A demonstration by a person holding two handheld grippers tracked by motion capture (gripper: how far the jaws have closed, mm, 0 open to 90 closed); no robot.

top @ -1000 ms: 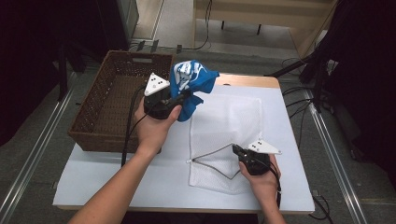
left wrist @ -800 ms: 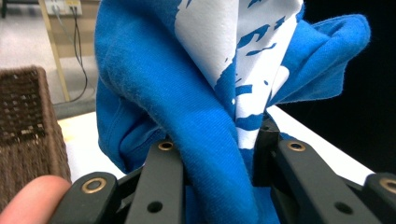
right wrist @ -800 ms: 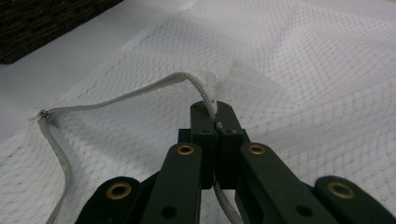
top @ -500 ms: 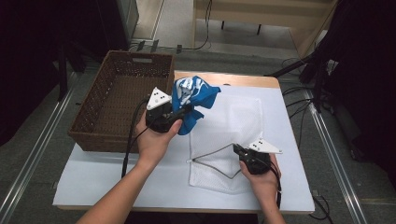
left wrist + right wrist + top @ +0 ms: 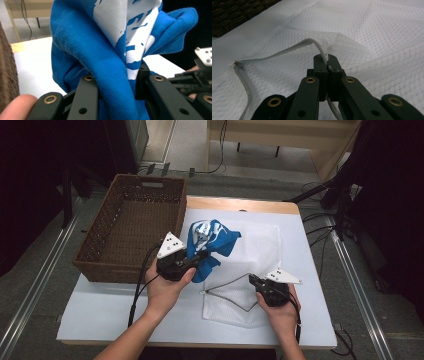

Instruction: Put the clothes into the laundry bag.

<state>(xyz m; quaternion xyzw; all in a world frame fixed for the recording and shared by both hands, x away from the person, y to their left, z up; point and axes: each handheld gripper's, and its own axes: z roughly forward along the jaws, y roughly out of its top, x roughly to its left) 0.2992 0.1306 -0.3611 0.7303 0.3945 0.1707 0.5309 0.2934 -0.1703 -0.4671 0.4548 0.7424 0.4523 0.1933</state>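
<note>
A crumpled blue garment with a white print [image 5: 210,242] hangs bunched from my left gripper [image 5: 200,256], whose jaws are shut on its folds [image 5: 117,75]; it hovers low over the table, just beyond the mouth of the mesh bag. A white mesh laundry bag [image 5: 250,255] lies flat on the white tabletop. My right gripper [image 5: 252,281] is shut on the zipper edge of the bag [image 5: 322,52] and lifts that edge, so the opening [image 5: 227,287] gapes toward the left.
A brown wicker basket [image 5: 135,227] stands at the table's left, its near wall close beside my left hand. The table's near edge [image 5: 200,340] runs below both hands. Cables and dark furniture lie on the floor to the right.
My left gripper has come down and toward me with the blue garment, away from the basket's corner and closer to the bag's opening. The right gripper has kept still.
</note>
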